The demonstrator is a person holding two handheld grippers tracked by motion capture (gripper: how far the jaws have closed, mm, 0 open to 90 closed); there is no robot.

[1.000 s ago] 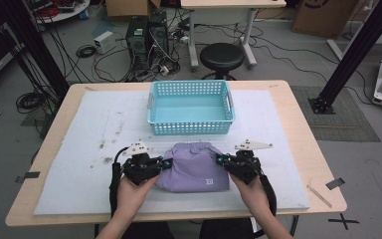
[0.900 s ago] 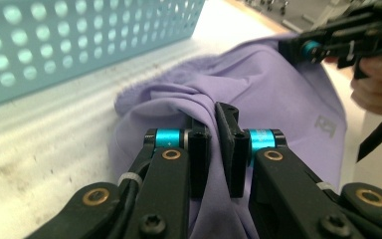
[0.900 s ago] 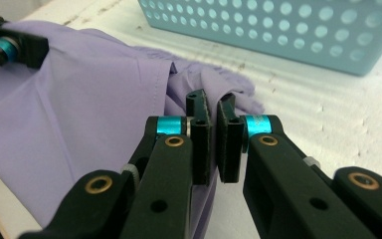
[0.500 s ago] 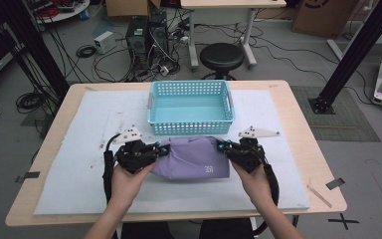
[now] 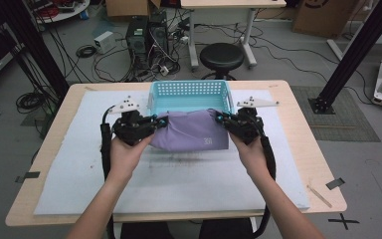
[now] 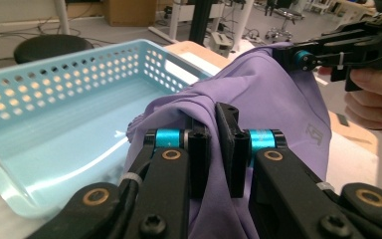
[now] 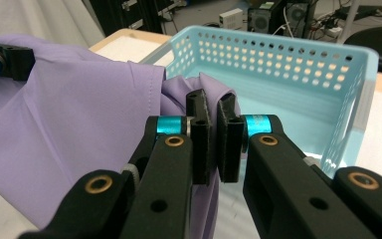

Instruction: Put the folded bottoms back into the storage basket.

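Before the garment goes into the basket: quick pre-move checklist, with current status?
1. Left gripper shut on the purple garment: ok, cloth pinched between the pads.
2. Right gripper shut on the garment: ok, a fold sits between its pads.
3. Garment held level between both hands: ok in the high view, spread from one gripper to the other.
4. Blue basket free to receive: ok, its floor looks bare in both gripper views.
5. Hanging hem clears the basket's near rim: cannot tell, the cloth hides that rim in the high view.
6. Basket stands squarely on the white mat: ok.
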